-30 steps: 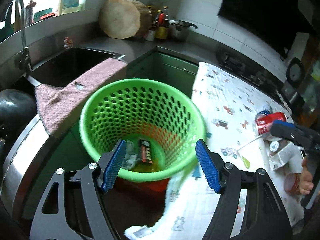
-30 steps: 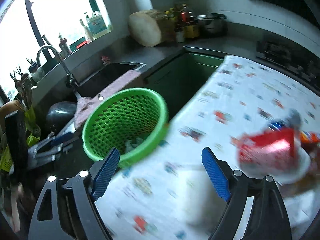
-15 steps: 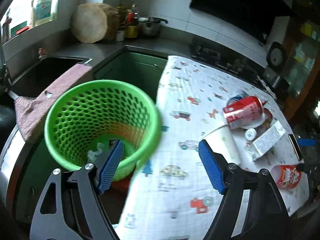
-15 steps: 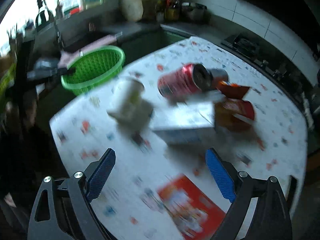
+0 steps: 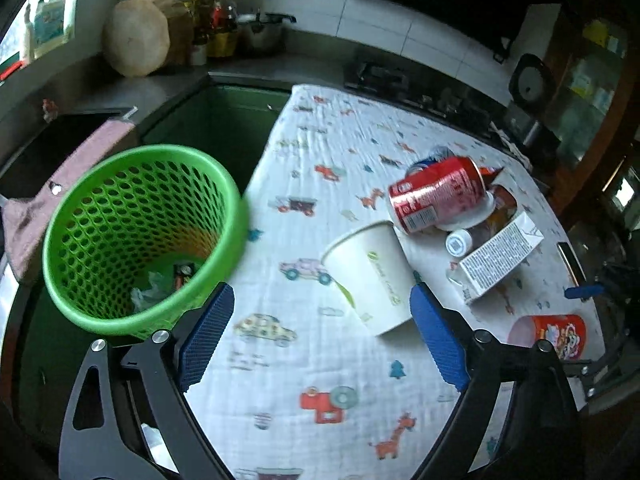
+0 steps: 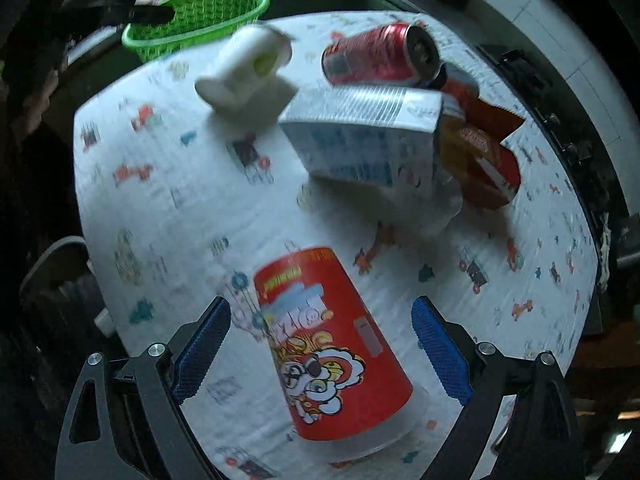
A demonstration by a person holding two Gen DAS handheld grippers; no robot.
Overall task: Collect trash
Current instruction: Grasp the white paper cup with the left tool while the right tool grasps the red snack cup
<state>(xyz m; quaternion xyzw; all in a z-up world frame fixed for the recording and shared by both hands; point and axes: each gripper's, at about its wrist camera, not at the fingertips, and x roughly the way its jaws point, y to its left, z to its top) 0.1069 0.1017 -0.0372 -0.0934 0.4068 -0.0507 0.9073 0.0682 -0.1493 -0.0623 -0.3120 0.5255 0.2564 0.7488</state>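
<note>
A green perforated basket (image 5: 100,208) holds a few scraps and stands left of the table; it also shows in the right wrist view (image 6: 200,20). A white paper cup (image 5: 370,272) lies on the printed cloth, with a red can (image 5: 438,194) and a milk carton (image 5: 500,258) beyond it. My left gripper (image 5: 320,340) is open and empty, just short of the white cup. My right gripper (image 6: 320,352) is open, its jaws either side of a red cartoon cup (image 6: 328,344) lying on the cloth. The can (image 6: 376,56), carton (image 6: 360,140) and white cup (image 6: 248,68) lie beyond.
The table (image 5: 320,136) is round with a white cartoon cloth. A red snack packet (image 6: 484,160) lies beside the carton. A small bottle cap (image 5: 458,242) sits by the can. A sink with a pink towel (image 5: 60,176) and a worktop with pots lie behind the basket.
My left gripper swung right from over the basket toward the white cup. My right gripper swung from the basket side across the table and came down around the red cartoon cup.
</note>
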